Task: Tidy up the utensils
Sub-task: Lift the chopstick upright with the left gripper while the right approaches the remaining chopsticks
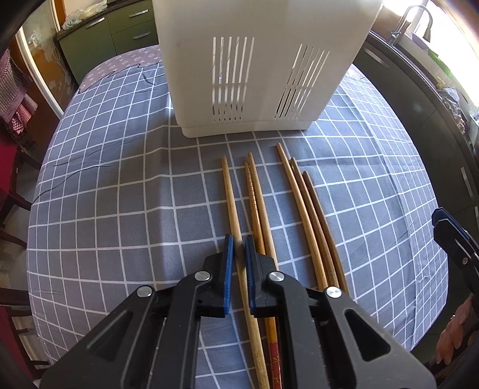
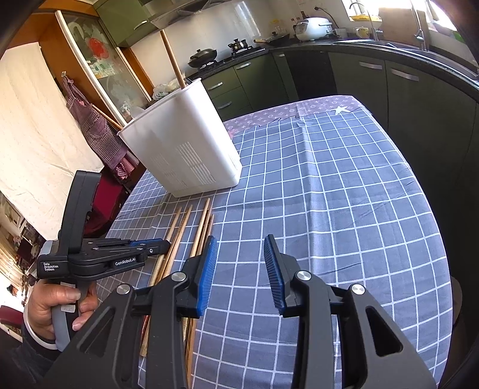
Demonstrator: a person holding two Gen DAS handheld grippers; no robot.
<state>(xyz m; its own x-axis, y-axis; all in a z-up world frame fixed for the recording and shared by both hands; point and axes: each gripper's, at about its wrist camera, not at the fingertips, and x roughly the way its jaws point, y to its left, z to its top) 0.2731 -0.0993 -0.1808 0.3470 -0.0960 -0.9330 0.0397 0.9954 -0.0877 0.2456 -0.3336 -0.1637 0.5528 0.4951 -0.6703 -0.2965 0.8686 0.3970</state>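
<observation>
Wooden chopstick (image 1: pixel 232 206) seemingly pinched by left fingers (image 1: pixel 229 254) (right fingers (image 2: pixel 209 263) apart, empty).

Grey-blue, white and wood tones

Cloth (image 1: pixel 119 185) grey-blue with white grid; bin (image 1: pixel 254 65) white, slotted; chopsticks (image 1: pixel 260 197) light to dark brown; pads (image 2: pixel 209 275) blue on black; cabinets (image 2: pixel 374 80), upper right, dark green.

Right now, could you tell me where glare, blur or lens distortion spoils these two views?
Left wrist view: window glare washes out the upper right; the grid tablecloth bows from the fisheye; the chopstick blurs between the pads. Right wrist view: the bright window is overexposed, cabinet fronts fall dark, corners are vignetted.
</observation>
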